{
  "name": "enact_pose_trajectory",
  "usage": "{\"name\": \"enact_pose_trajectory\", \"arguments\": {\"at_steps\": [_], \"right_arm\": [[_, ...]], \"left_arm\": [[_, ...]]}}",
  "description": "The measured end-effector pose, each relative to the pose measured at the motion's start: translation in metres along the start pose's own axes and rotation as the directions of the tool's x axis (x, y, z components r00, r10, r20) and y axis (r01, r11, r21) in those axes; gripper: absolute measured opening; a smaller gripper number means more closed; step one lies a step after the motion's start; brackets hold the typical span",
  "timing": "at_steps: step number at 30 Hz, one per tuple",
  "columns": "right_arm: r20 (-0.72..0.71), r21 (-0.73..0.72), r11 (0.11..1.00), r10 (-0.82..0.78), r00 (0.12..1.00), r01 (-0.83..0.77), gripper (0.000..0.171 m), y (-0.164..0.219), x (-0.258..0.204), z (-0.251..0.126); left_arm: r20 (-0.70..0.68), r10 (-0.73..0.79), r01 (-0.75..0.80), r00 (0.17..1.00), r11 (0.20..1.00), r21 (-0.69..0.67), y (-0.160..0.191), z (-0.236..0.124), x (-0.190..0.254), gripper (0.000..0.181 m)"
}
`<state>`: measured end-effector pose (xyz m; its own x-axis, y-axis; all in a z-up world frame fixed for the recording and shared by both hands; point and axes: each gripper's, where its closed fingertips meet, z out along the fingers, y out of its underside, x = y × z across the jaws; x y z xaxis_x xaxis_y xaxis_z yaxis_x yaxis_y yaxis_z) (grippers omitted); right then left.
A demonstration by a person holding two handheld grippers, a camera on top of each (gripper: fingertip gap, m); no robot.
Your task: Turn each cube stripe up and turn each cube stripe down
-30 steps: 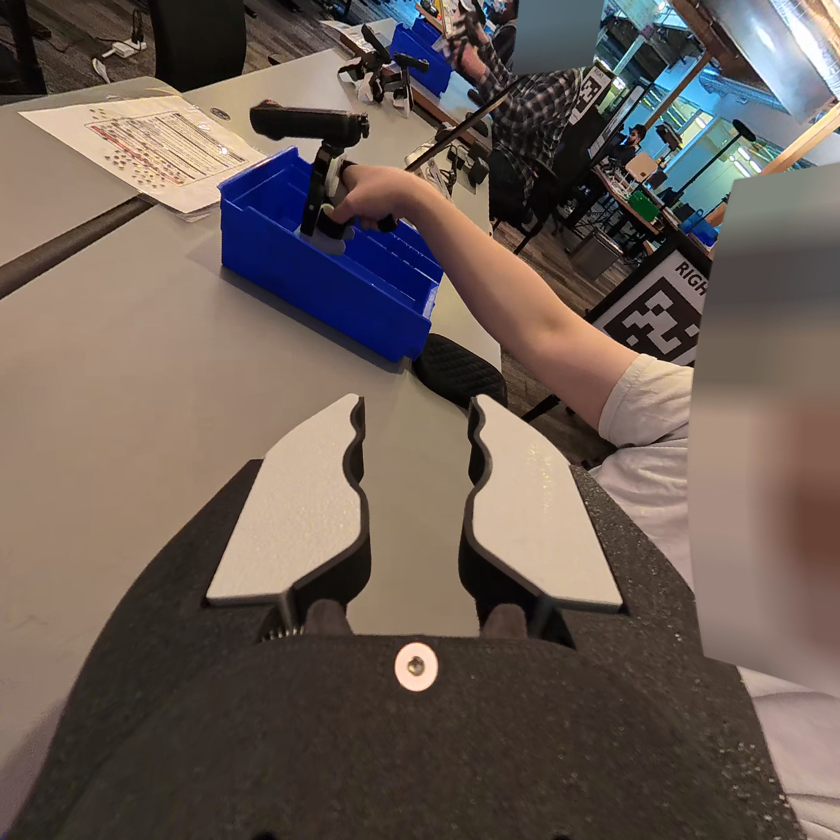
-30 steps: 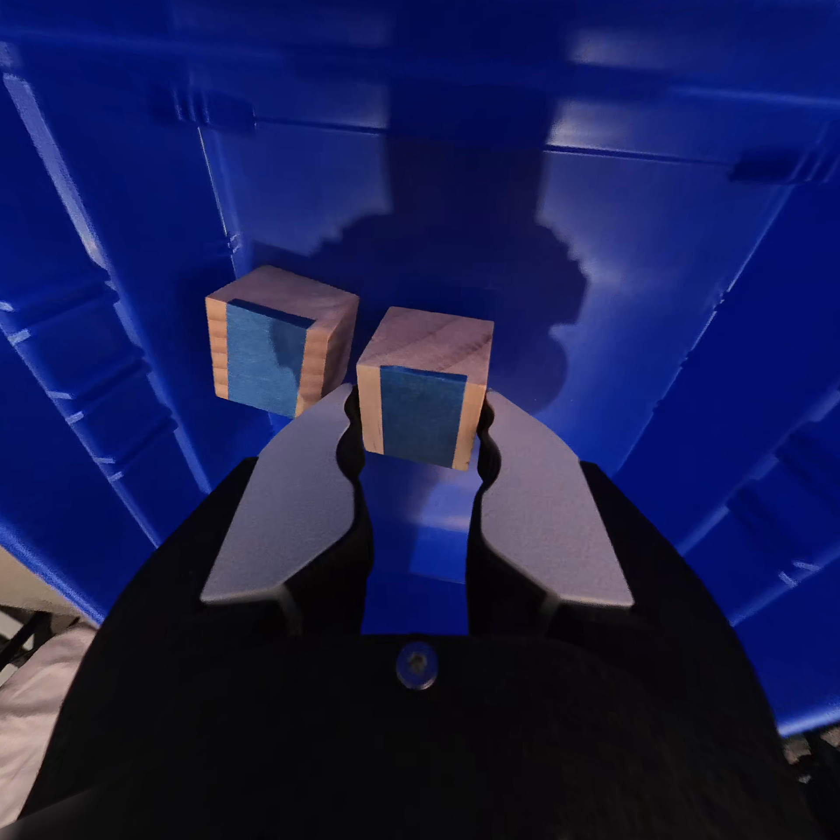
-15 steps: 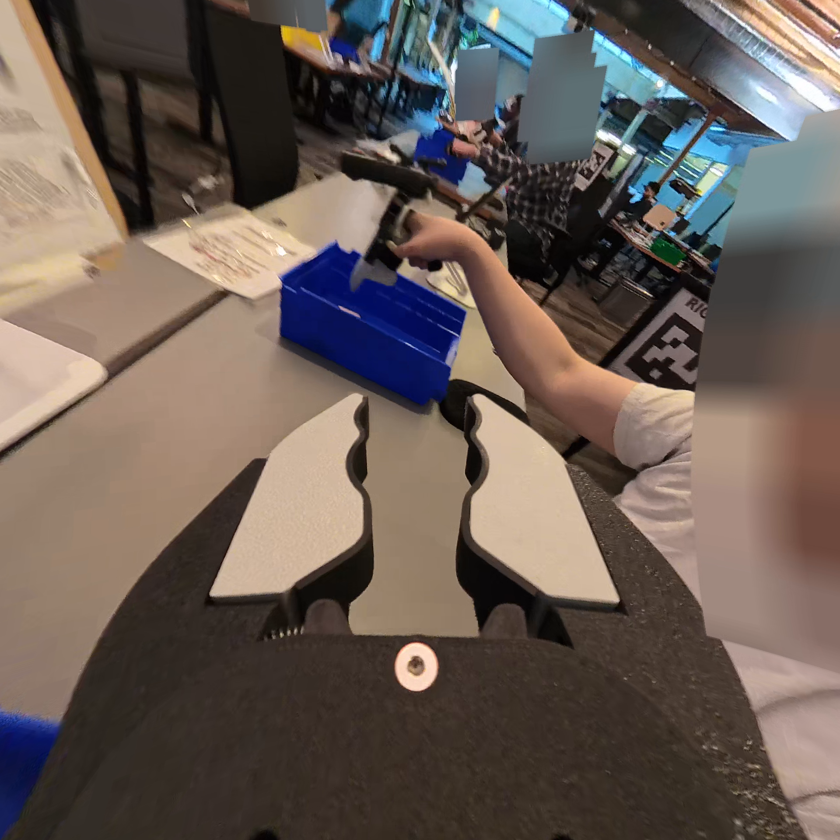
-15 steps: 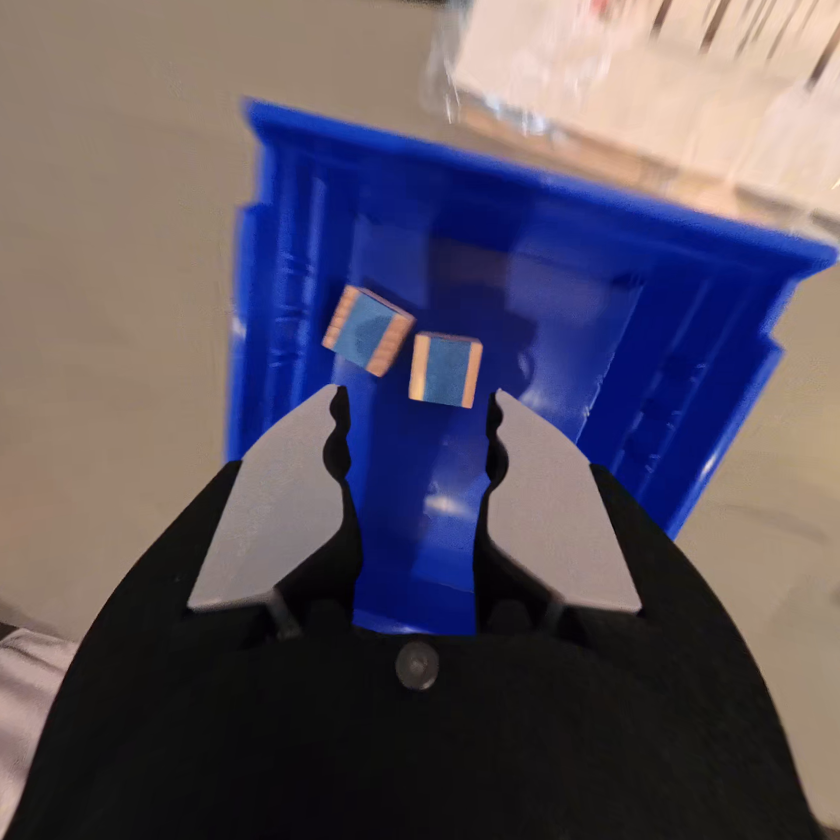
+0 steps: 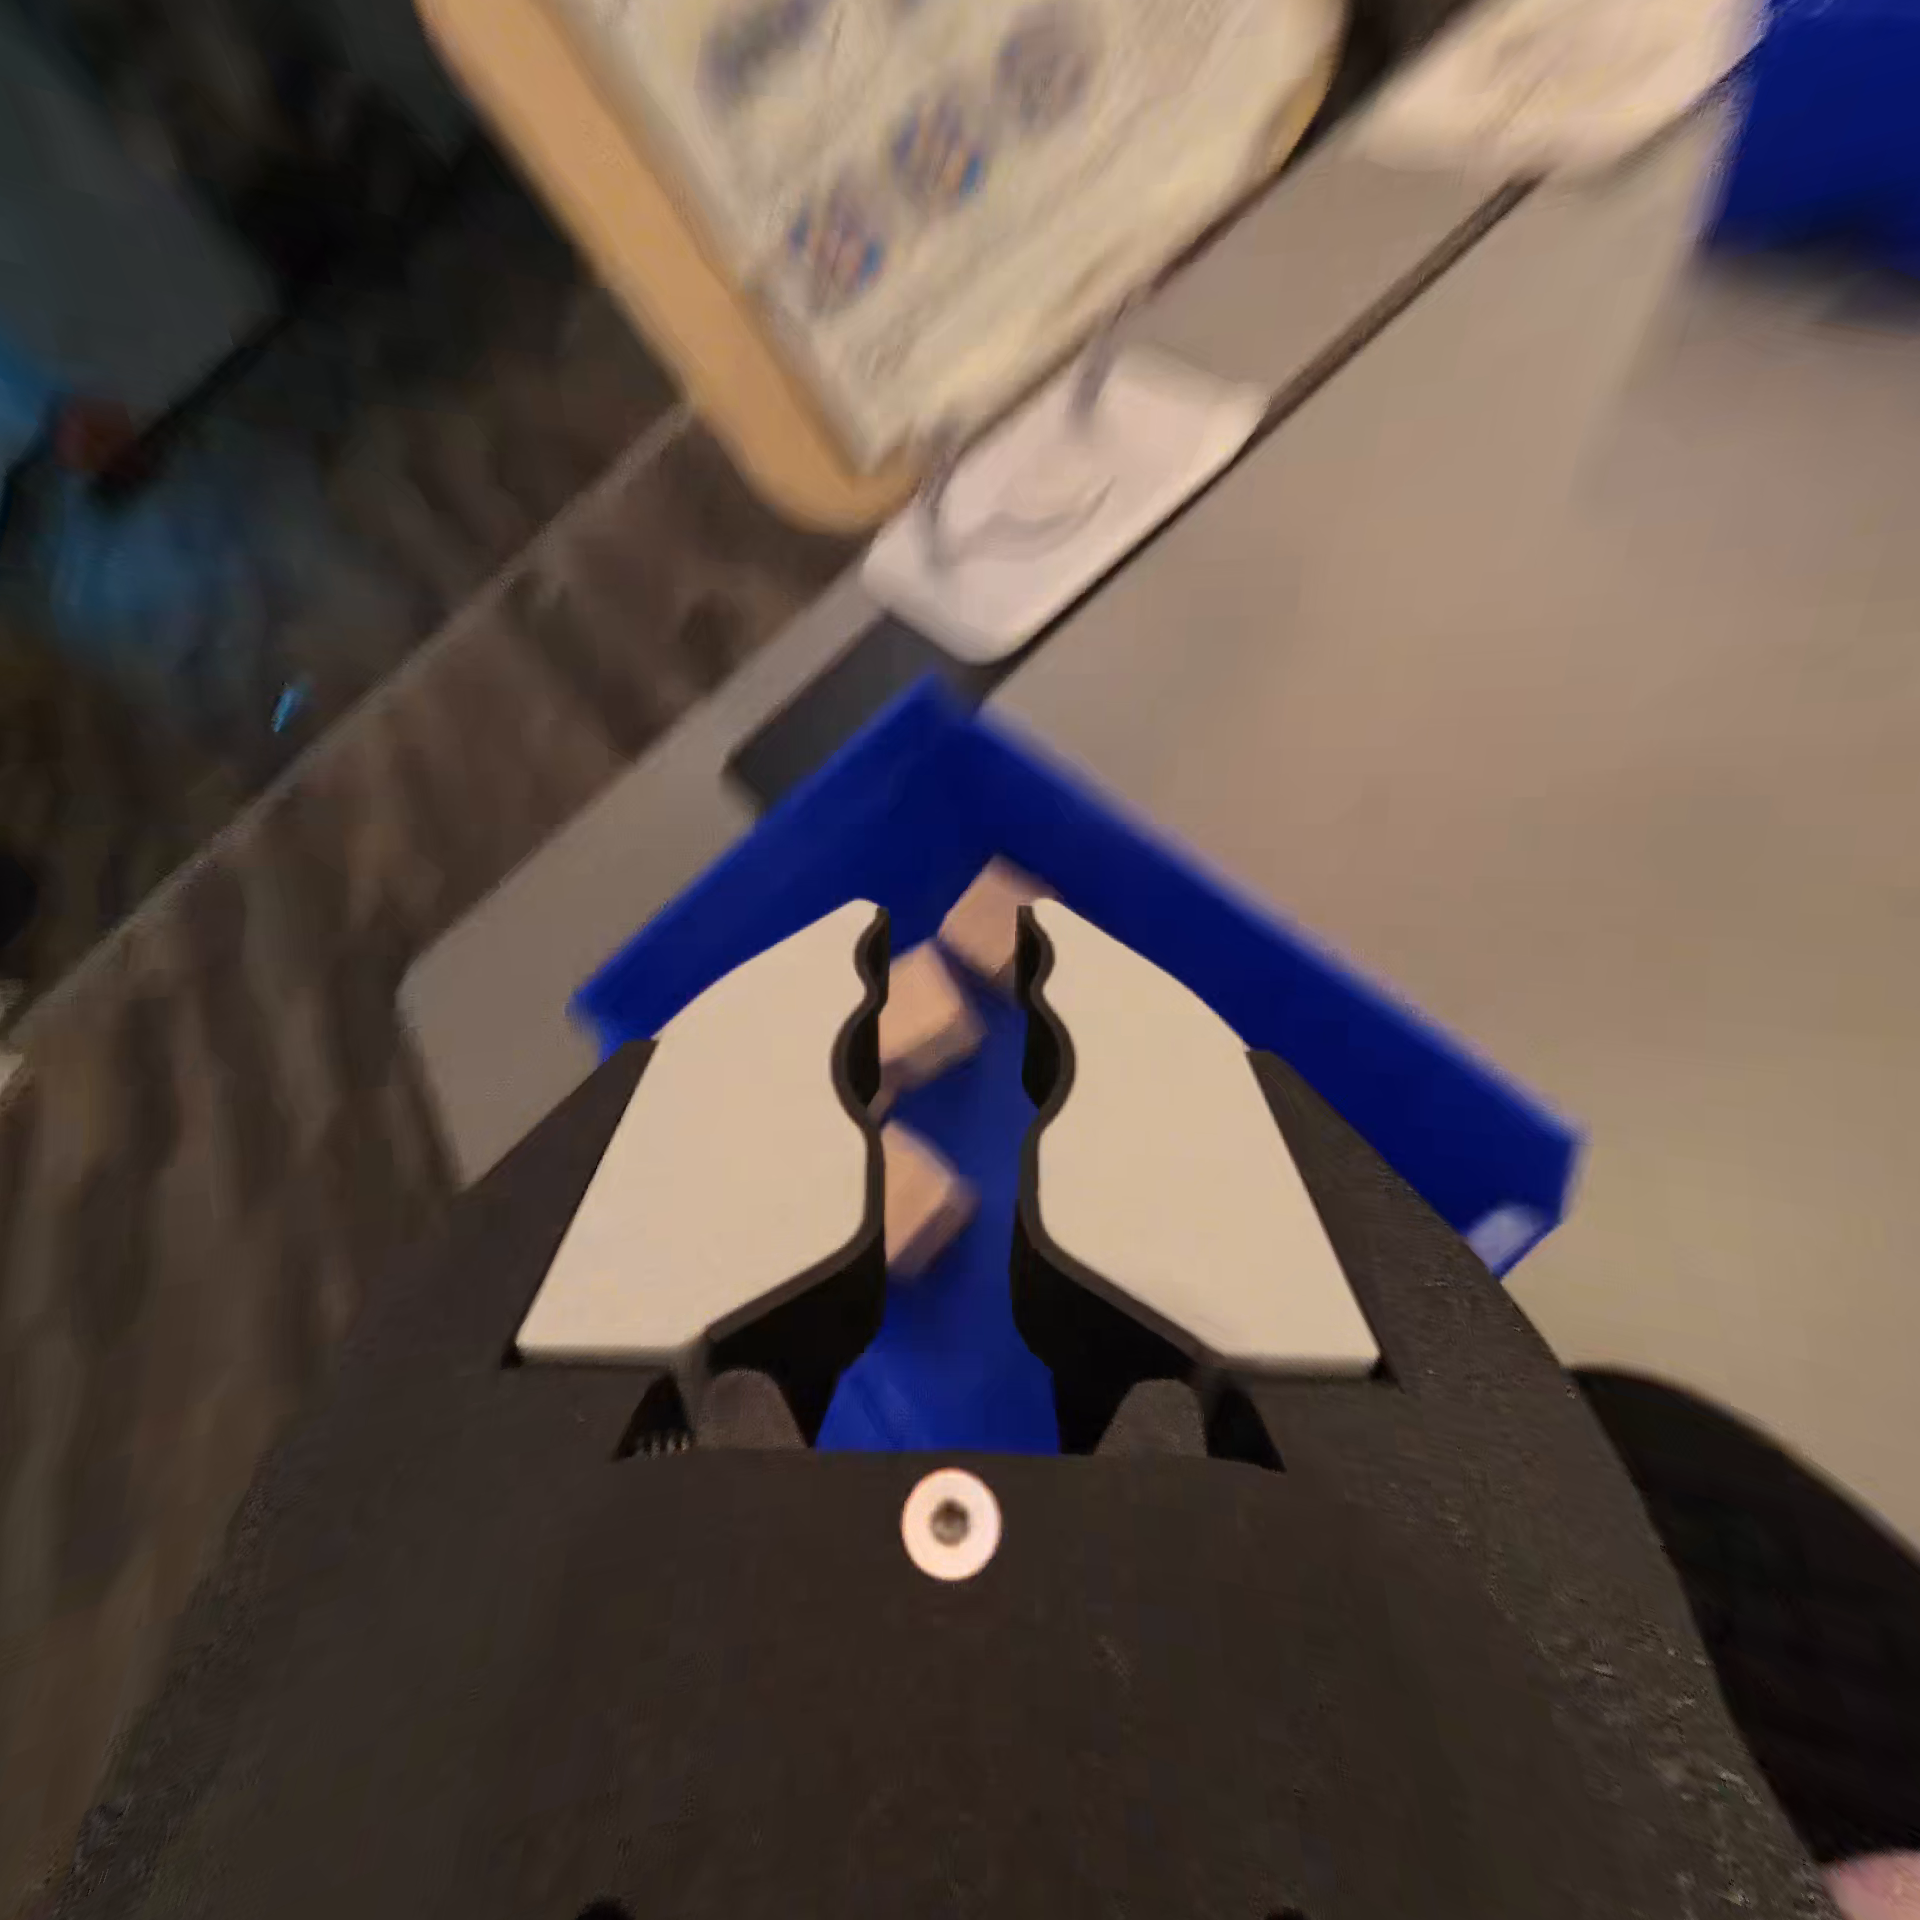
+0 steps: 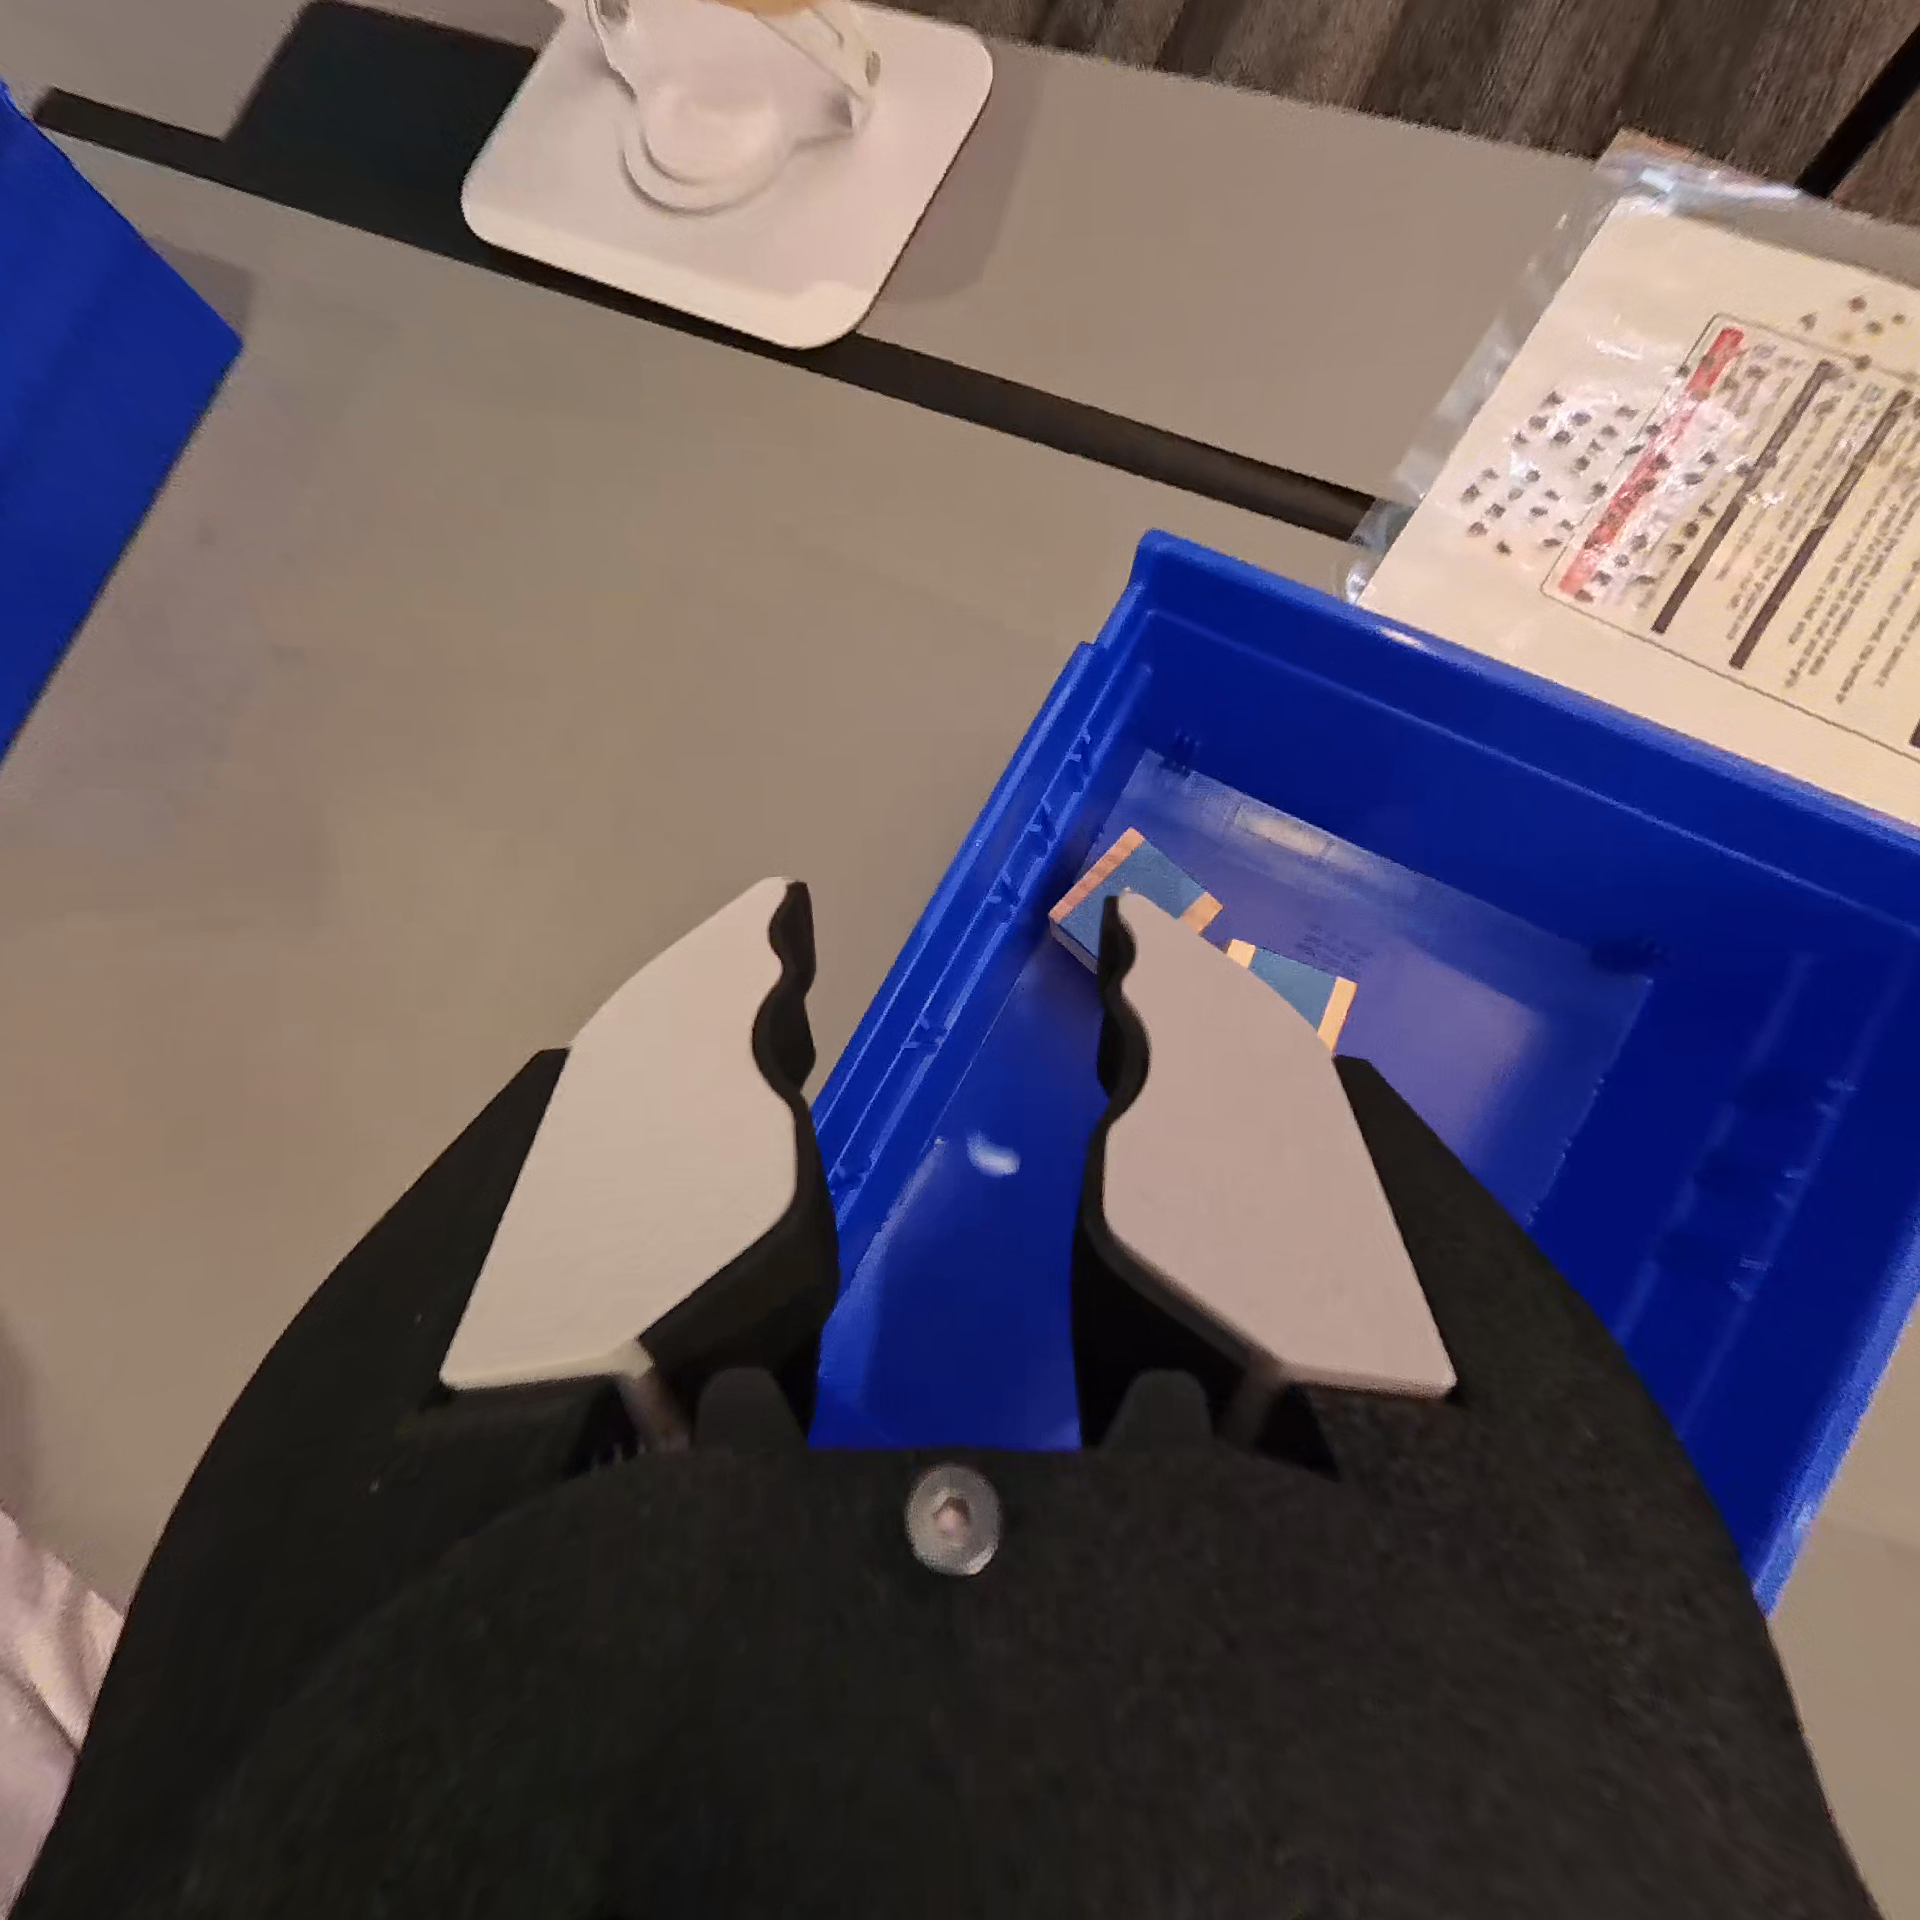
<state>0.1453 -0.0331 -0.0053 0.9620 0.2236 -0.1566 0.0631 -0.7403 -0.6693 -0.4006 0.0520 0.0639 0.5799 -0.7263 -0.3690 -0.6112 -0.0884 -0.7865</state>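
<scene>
Grey table [image 6: 520, 675], blue bin [image 6: 1558, 727], striped cubes [image 6: 1288, 977], parted tongs [image 6: 951, 904]

Your left view is smeared by motion: the cubes [image 5: 928, 1023] in the bin [image 5: 1226, 966] show no readable stripe, and the board [image 5: 831, 208] above is a blur. In your right view, the right gripper's finger [image 6: 1226, 1143] covers part of both cubes [image 6: 1153, 883], and the sheet [image 6: 1704, 520] runs off the edge.

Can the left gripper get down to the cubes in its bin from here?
Probably yes. The left gripper is open and empty over the open-topped bin, with the cubes showing between its fingers; motion blur hides how near they are.
</scene>
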Motion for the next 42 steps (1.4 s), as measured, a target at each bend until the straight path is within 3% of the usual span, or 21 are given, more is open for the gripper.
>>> {"name": "enact_pose_trajectory", "arguments": {"at_steps": [4, 8, 9, 11, 16, 22, 26, 30, 36, 40, 42], "right_arm": [[-0.021, -0.062, 0.998, -0.026, 0.999, 0.025, 0.053, 0.007, 0.002, 0.013], [-0.039, -0.093, 0.995, -0.045, 0.998, 0.041, 0.053, 0.010, 0.001, 0.018], [-0.033, -0.102, 0.994, -0.040, 0.999, 0.037, 0.052, 0.011, -0.001, 0.020], [-0.021, -0.123, 0.992, -0.039, 0.999, 0.036, 0.052, 0.014, -0.004, 0.024], [-0.018, -0.159, 0.985, -0.063, 0.998, 0.059, 0.052, 0.017, -0.008, 0.029], [-0.032, -0.189, 0.979, -0.082, 0.996, 0.075, 0.052, 0.022, -0.008, 0.031], [-0.030, -0.194, 0.978, -0.088, 0.996, 0.081, 0.052, 0.022, -0.009, 0.032], [-0.038, -0.212, 0.973, -0.101, 0.994, 0.090, 0.052, 0.024, -0.009, 0.033], [-0.028, -0.232, 0.966, -0.127, 0.991, 0.117, 0.052, 0.026, -0.015, 0.037], [-0.032, -0.250, 0.960, -0.141, 0.989, 0.129, 0.052, 0.028, -0.015, 0.038], [-0.031, -0.254, 0.958, -0.145, 0.989, 0.132, 0.052, 0.029, -0.016, 0.039]], "left_arm": [[0.165, -0.147, 0.200, 0.975, 0.906, -0.373, 0.073, 0.020, -0.029, 0.025], [0.209, -0.418, 0.461, 0.884, 0.704, -0.540, 0.116, 0.049, -0.018, 0.020], [0.227, -0.488, 0.525, 0.843, 0.650, -0.550, 0.122, 0.055, -0.017, 0.010], [0.266, -0.561, 0.605, 0.784, 0.595, -0.530, 0.130, 0.067, -0.023, 0.013], [0.343, -0.542, 0.627, 0.767, 0.522, -0.578, 0.158, 0.073, -0.028, 0.028], [0.374, -0.534, 0.640, 0.758, 0.500, -0.584, 0.163, 0.085, -0.031, 0.038], [0.386, -0.537, 0.637, 0.751, 0.433, -0.638, 0.166, 0.091, -0.020, 0.047], [0.436, -0.460, 0.624, 0.774, 0.433, -0.650, 0.171, 0.092, -0.027, 0.052], [0.456, -0.424, 0.616, 0.783, 0.421, -0.666, 0.179, 0.097, -0.029, 0.056], [0.460, -0.443, 0.623, 0.769, 0.358, -0.696, 0.193, 0.101, -0.023, 0.048], [0.462, -0.439, 0.622, 0.771, 0.365, -0.692, 0.193, 0.103, -0.025, 0.046]]}}
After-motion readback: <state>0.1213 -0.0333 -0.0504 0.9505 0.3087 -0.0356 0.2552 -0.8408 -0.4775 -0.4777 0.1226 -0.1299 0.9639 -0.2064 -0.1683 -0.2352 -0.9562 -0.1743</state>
